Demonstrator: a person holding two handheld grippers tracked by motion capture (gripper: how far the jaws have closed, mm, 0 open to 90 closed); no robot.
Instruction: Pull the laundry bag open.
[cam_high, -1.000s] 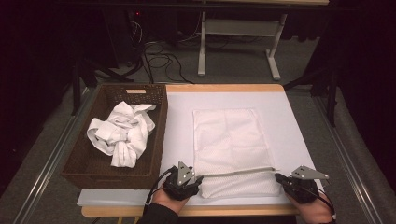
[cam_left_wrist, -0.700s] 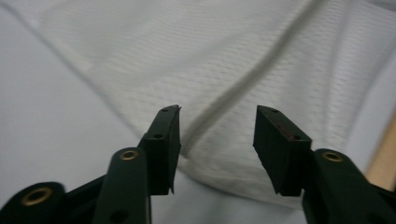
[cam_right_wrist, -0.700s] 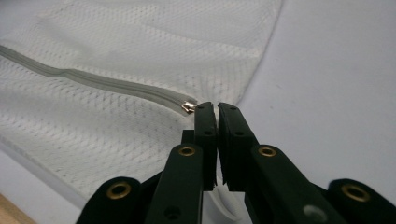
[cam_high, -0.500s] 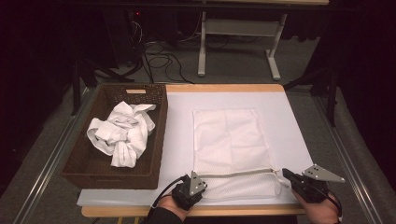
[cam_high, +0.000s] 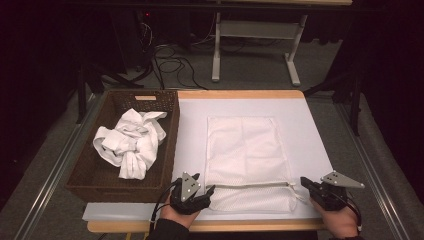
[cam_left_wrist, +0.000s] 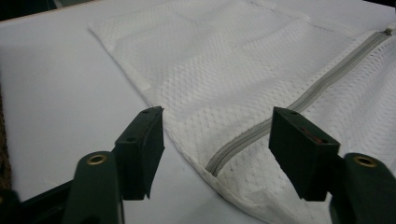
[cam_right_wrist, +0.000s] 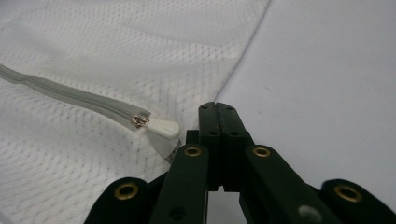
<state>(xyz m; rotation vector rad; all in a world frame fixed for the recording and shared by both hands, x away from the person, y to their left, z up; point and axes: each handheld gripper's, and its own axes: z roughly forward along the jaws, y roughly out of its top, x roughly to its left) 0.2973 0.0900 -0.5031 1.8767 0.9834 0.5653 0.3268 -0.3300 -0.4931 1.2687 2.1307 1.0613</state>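
A white mesh bag (cam_high: 248, 160) lies flat on a white mat (cam_high: 190, 135) in the middle of the table (cam_high: 240, 94). A grey zipper (cam_high: 250, 185) runs across the bag near its closest edge.

The left gripper (cam_high: 209, 190) sits at the bag's near left corner, its jaws spread wide. In the left gripper view they straddle the closed end of the zipper (cam_left_wrist: 261, 128) without touching the fabric.

The right gripper (cam_high: 303, 182) sits just off the bag's near right corner, jaws pressed together. In the right gripper view the white zipper pull (cam_right_wrist: 161, 128) lies just beside the jaw tips; whether a strip of the pull is pinched between them cannot be told.

Left of the bag, touching the mat's edge, stands a dark wicker basket (cam_high: 87, 172) holding crumpled white cloths (cam_high: 131, 142). Nothing lies between the grippers and the bag. Beyond the table, cables (cam_high: 170, 65) trail on the floor beside a grey metal frame (cam_high: 255, 30).
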